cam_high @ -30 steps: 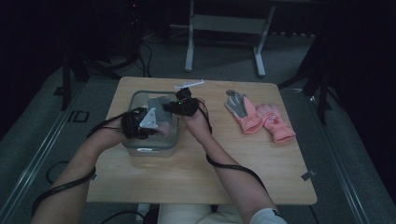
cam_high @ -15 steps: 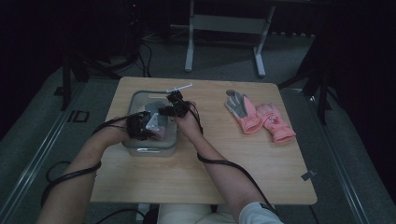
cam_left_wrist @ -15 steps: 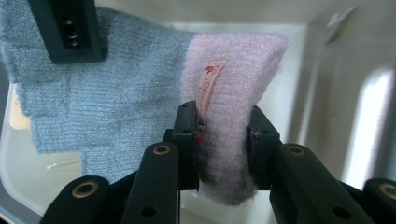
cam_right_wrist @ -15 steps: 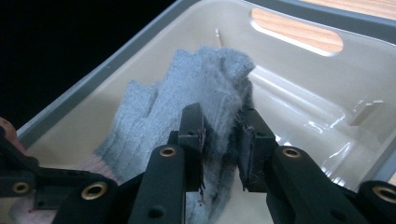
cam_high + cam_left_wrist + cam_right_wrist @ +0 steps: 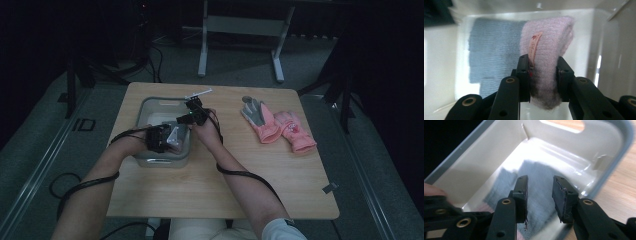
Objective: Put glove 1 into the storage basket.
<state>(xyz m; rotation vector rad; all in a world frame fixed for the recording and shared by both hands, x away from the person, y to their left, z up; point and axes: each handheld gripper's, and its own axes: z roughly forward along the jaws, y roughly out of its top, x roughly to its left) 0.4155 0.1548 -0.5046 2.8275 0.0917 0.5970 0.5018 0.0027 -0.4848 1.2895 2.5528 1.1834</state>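
Pink knit (image 5: pixel 546 50) is clamped in the left tool (image 5: pixel 543 75), hiding its lower end; right tool (image 5: pixel 539 195) just parted, empty.

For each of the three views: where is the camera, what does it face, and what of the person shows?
High view: above the person's side, looking forward and down on the table; both forearms show.
Left gripper view: rides the left gripper, looking into the bin; its jaws clamp a pink knit piece.
Right gripper view: rides the right gripper, facing the bin; its jaws are open.
Both gripper views share the grey-blue cloth.
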